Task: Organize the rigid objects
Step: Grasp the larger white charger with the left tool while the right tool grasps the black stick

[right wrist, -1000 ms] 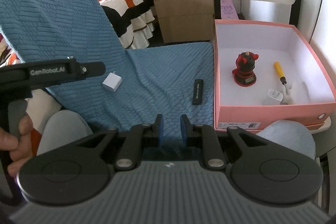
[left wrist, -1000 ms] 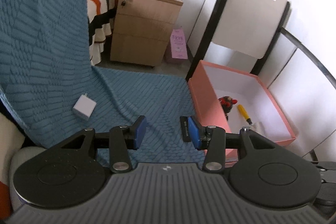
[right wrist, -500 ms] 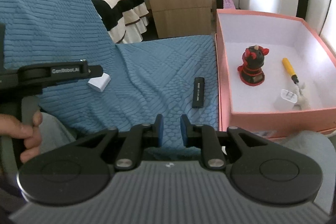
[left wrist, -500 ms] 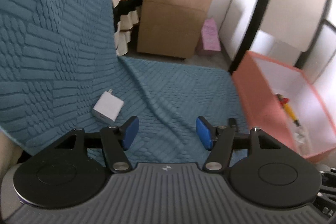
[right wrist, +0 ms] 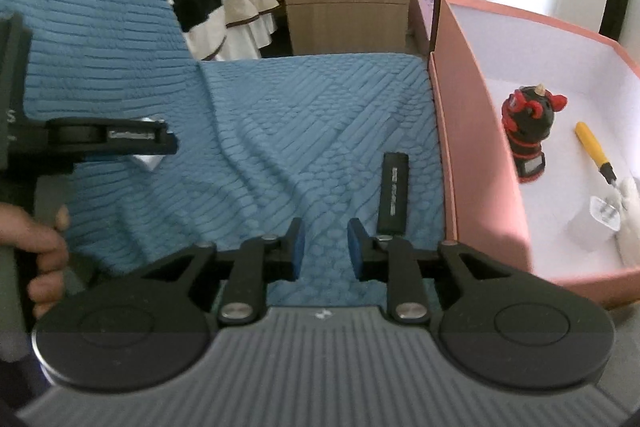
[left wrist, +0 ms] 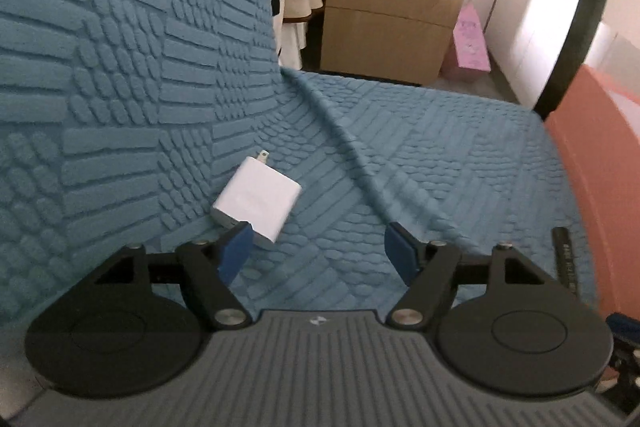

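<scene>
left gripper [left wrist: 318, 253] above the blue textured cover [left wrist: 420, 155], its jaws apart after having just been opening, nothing between them; the white charger [left wrist: 256, 197] lies on the cover just ahead of the left blue pad [left wrist: 236, 254], prongs pointing away, and whether the pad touches it cannot be told through the blur. right gripper [right wrist: 326, 249] with jaws slightly parted, having just been opening, only cover between them. black stick-shaped device [right wrist: 394, 189] flat on the cover, just ahead of the right finger and beside the pink box [right wrist: 476, 163]. inside the box: a red and black figurine [right wrist: 530, 133] upright, a yellow-handled tool [right wrist: 594, 149], a small white plug [right wrist: 596, 225]. a hand [right wrist: 38, 255] grips the left gripper's handle at the left edge of the right wrist view. wooden drawer cabinet [left wrist: 396, 3] stands beyond the cover.
</scene>
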The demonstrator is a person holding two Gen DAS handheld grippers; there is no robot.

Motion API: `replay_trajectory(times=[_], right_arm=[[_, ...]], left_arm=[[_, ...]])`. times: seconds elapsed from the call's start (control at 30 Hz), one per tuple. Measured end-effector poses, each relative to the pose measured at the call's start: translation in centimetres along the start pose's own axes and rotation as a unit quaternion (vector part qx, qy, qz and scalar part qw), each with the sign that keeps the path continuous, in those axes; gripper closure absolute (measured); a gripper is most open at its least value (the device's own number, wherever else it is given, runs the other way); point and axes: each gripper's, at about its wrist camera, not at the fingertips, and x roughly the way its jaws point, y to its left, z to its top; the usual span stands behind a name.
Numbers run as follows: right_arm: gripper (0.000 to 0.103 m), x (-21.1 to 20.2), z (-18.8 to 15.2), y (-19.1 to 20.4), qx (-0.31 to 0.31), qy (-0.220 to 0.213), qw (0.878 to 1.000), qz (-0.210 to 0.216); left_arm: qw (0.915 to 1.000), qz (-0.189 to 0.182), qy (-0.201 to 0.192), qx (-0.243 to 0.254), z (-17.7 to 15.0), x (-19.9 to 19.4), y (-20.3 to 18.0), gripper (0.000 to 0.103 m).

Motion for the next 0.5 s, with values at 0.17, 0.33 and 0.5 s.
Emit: replay_trajectory(times=[0.17, 0.33, 0.5], right_arm=[[0.061, 2.9, 0.0, 0.4, -0.006, -0.012, 0.999, -0.037], [0.055, 4.6, 0.2, 0.1, 0.0, -0.023, 0.998, -0.066], [0.058, 6.3, 0.4, -0.2, 0.007, -0.026, 0.994, -0.105]], left_arm=[[0.9988, 0.04, -0.005, 0.026, 0.4, 1.9, 0.0, 0.026], [0.9942, 0.075, -0.013, 0.076, 0.8, 3.5, -1.0, 0.026], [0.9906, 0.091, -0.019, 0.1, 1.1, 5.0, -1.1, 0.026]])
